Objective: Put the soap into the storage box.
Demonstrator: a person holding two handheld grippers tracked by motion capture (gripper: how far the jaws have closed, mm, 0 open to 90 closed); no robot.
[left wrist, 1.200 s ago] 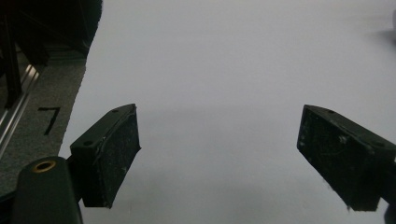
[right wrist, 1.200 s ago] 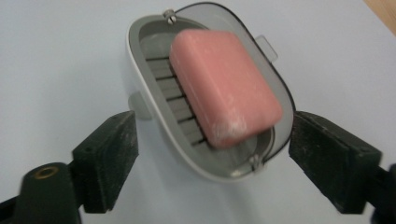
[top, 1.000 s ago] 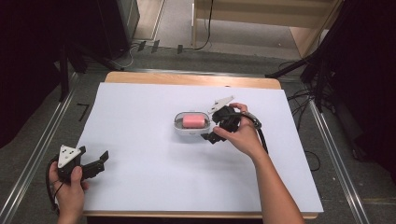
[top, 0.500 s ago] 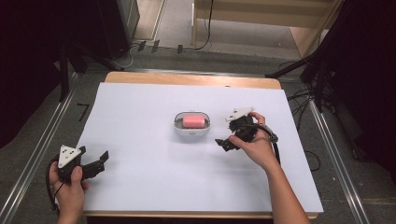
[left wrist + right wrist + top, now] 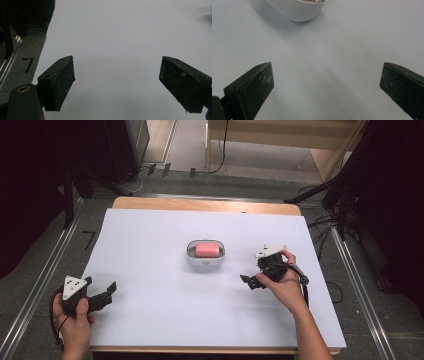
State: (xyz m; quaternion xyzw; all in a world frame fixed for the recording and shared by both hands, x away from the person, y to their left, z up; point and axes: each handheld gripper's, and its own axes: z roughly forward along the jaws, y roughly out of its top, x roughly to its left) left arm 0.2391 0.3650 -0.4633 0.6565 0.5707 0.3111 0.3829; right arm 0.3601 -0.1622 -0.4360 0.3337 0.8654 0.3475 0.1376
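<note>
Soap (image 5: 207, 249), pink bar, sits inside the white dish (image 5: 205, 262) near the table's (image 5: 150, 240) centre, seated flat, so placing looks finished. Right gripper (image 5: 251, 282) hangs just right of the dish, apart from it, jaws spread wide and empty; probably clear of the rim on purpose. Left gripper (image 5: 102, 296) is parked at the near left corner, well apart, jaws wide too, nothing between them.

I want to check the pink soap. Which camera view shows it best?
The high view: the pink soap lies in plain sight inside the white dish. The right gripper view catches the dish's underside and barely any pink; the left gripper view faces bare table.
</note>
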